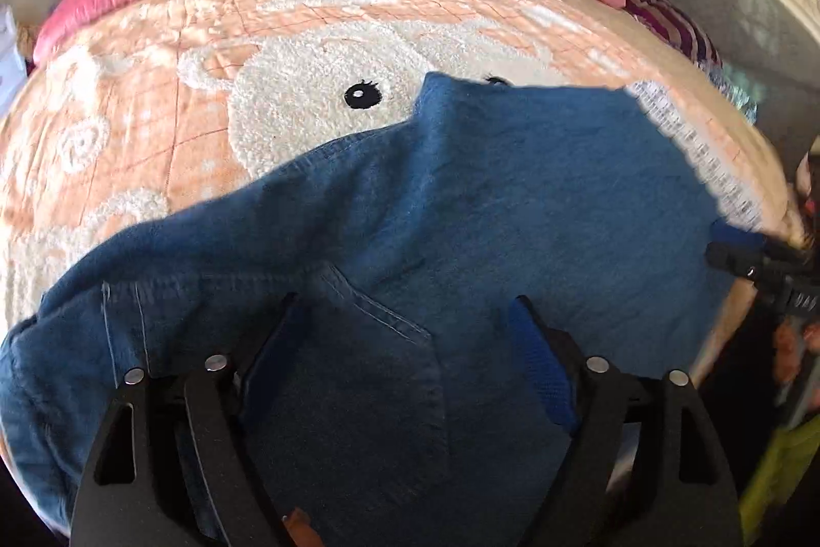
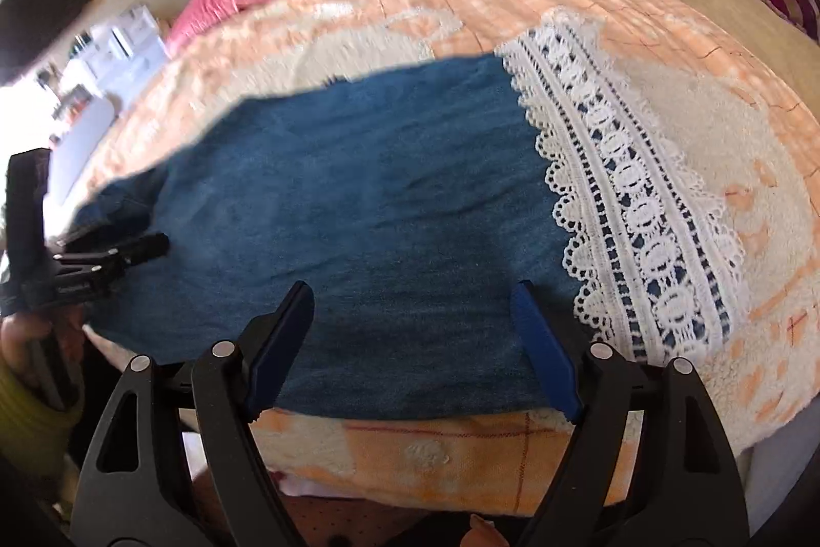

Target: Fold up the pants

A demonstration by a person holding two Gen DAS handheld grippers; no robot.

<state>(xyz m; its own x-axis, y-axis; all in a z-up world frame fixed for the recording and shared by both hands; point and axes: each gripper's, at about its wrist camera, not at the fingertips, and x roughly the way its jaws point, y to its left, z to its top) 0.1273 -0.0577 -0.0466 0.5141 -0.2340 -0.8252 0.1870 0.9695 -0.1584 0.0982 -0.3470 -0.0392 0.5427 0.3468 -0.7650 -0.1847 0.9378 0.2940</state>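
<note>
Both grippers stood open over the pants (image 1: pixel 461 198), gripping nothing: the left gripper (image 1: pixel 405 316) above the pocket end, the right gripper (image 2: pixel 412 306) near the lace hem (image 2: pixel 630 208). Pants lay flat on the blanket (image 1: pixel 128 126), probably positioned for a fold.

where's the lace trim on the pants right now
In the right wrist view the lace trim runs along the right end of the blue pants, on the peach blanket, just beyond the right tool.
</note>
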